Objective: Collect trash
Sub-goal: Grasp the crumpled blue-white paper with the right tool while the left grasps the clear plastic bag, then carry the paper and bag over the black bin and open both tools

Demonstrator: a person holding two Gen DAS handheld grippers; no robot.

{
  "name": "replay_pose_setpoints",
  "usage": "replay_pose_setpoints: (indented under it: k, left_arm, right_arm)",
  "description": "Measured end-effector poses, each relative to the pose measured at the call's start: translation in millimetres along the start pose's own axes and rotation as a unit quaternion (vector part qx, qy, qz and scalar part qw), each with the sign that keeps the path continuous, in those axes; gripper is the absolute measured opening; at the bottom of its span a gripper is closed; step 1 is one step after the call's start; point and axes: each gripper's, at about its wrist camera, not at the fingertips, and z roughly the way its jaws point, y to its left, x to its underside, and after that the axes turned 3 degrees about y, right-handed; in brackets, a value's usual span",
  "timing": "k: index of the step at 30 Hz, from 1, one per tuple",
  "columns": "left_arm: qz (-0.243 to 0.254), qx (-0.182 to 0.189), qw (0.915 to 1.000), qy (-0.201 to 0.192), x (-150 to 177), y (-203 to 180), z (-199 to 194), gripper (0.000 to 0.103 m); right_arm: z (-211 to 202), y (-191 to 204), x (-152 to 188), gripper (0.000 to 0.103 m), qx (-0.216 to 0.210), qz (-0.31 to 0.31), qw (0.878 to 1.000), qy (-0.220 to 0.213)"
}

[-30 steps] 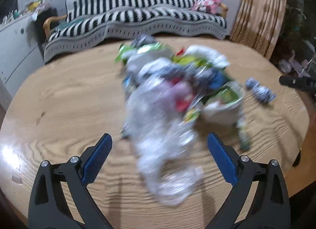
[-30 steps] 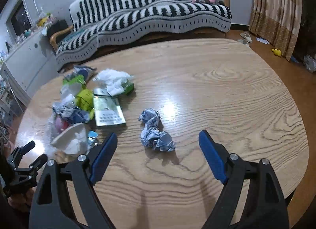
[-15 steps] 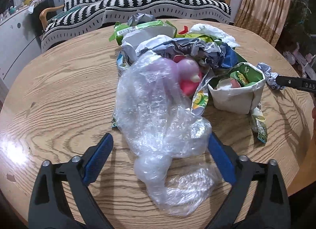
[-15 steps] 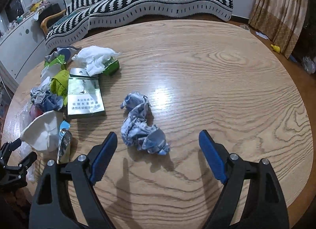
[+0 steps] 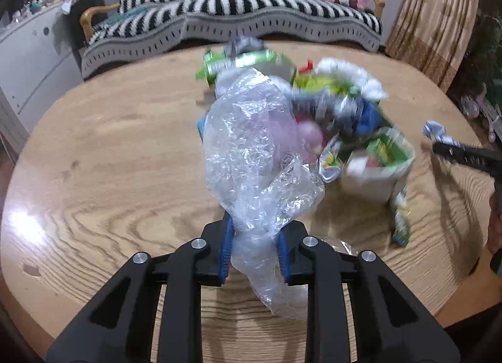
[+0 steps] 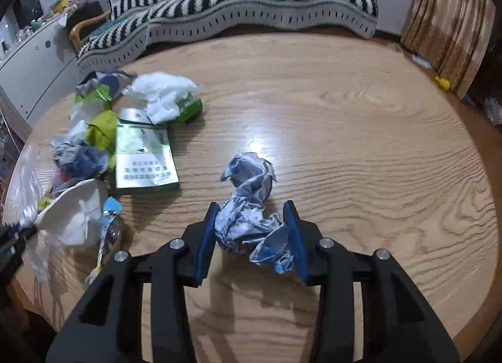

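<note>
Both grippers close at once on a cluttered wooden counter (image 6: 360, 131). The left gripper (image 5: 254, 245) has just been closing, and its blue fingers (image 5: 226, 247) now pinch the gathered neck of a clear plastic bag (image 5: 251, 143), which balloons up in crinkled folds — pink shapes show faintly through it. The right gripper (image 6: 252, 236) has also just been closing; its fingers (image 6: 205, 237) press on both sides of a crumpled blue-and-white paper wad (image 6: 251, 209) lying on the wood, apart from the rest. Collection looks barely begun: a heap of wrappers (image 5: 329, 102), a white cup (image 5: 379, 168), a green box (image 6: 144, 156) and a tissue (image 6: 160, 93) lie loose on the counter — no bin is in sight.
</note>
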Motion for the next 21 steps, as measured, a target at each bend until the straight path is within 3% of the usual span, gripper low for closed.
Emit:
replay_pose_setpoints:
  k: [5,8,14,17,21]
  left_arm:
    - [-0.02,0.003,0.9992,-0.034,-22.9,-11.3,-20.3,0.023]
    - [-0.014,0.021,0.9985,-0.048,-35.8,-36.4,-27.9,0.023]
    - [0.048,0.084,0.9931,-0.067,-44.1,-135.0,-35.6,0.023]
    - [0.087,0.13,0.9854,-0.066,-39.2,-196.5,-35.6,0.023]
    - [0.148,0.188,0.9692,-0.059,-23.1,-286.7,-36.1,0.023]
  right_arm:
    - [-42.8,-37.5,16.4,0.042,0.0,0.02,0.999,-0.034]
    - [-68.0,-80.4,31.4,0.042,0.015,0.05,0.997,-0.05]
    - [-104.3,-182.3,81.6,0.042,0.06,0.136,0.987,-0.064]
    - [-118.8,-238.2,111.7,0.042,0.081,0.185,0.977,-0.066]
    - [-129.8,-301.2,155.5,0.042,0.107,0.244,0.962,-0.058]
